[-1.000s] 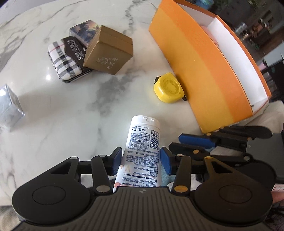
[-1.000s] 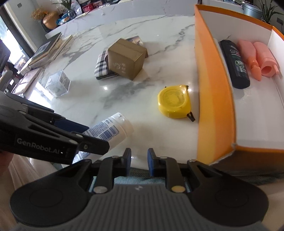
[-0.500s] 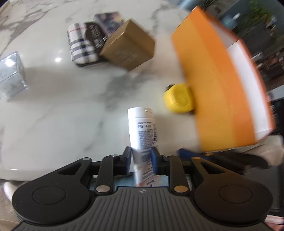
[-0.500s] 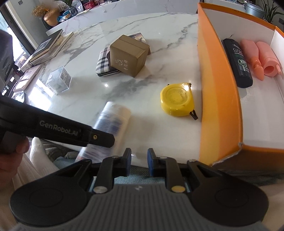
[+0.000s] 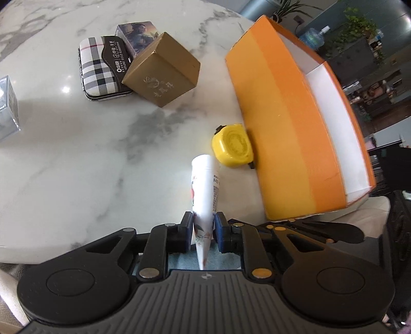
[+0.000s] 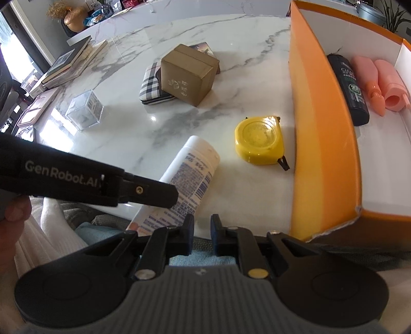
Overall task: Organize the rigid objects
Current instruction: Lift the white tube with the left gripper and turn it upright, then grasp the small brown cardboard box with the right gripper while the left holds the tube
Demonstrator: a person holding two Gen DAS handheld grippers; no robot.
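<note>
Marble table (image 5: 77, 159) is being cleared: white tube (image 5: 204, 190) is being pinched flat-end by the closed left gripper (image 5: 203, 228) (presumably bound for the orange box (image 5: 282, 123)), right gripper (image 6: 199, 231) being kept shut, empty.

This is looking like a lived-in home, a dining or living area: a round marble table (image 6: 231, 46) is spreading out ahead of the tongs. Off to the far left of the right tongs, stacked books (image 6: 69, 64) are lying at the table's edge, with a gold vase of dried stems (image 6: 73, 19) sitting on a counter beyond them. Beyond the left tongs, up to the right, potted plants (image 5: 359, 28) and a water-cooler bottle (image 5: 314, 38) are standing in the room behind.
</note>
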